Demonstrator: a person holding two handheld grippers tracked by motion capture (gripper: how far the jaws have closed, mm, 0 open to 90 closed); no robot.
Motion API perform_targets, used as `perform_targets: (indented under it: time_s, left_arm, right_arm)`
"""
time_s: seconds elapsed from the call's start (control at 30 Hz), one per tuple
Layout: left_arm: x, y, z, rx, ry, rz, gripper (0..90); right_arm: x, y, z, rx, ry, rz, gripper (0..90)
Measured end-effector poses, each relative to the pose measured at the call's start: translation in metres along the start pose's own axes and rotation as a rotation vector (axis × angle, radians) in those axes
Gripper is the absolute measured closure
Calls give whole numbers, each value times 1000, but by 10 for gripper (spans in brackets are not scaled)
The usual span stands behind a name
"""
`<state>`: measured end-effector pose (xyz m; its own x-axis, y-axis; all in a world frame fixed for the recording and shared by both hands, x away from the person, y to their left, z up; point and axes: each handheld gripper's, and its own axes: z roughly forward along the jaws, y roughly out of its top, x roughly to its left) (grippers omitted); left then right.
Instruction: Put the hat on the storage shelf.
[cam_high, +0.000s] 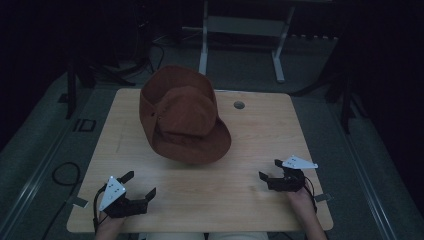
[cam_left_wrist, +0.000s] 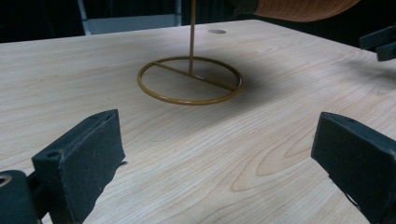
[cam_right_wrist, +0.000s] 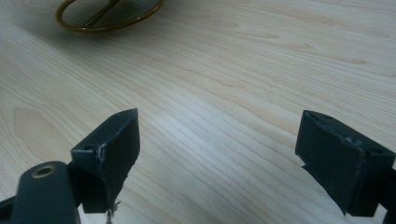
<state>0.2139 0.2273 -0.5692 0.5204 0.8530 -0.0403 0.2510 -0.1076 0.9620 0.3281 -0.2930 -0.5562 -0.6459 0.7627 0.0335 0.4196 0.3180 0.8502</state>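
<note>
Nothing is in hand yet: my left gripper (cam_high: 139, 186) and right gripper (cam_high: 273, 170) sit low in the high view, jaws spread wide and empty. The brown hat (cam_high: 183, 116) sits upper centre on its stand, untouched. The left gripper view reveals the stand's ring base (cam_left_wrist: 190, 80), which the high view hides beneath the brim.

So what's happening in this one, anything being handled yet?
Not yet. A person holds the left gripper and the right gripper low over the near edge of the wooden table, both open and holding nothing. A brown hat sits on a thin brass stand with a ring base, mid-table. Neither gripper touches hat or stand.
</note>
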Motion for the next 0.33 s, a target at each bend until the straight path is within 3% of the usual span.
perform_targets:
  time_s: [0.33]
  left_arm:
    - [0, -1, 1, 11, -12, 1, 29]
  right_arm:
    - [-4, -4, 0, -4, -13, 7, 140]
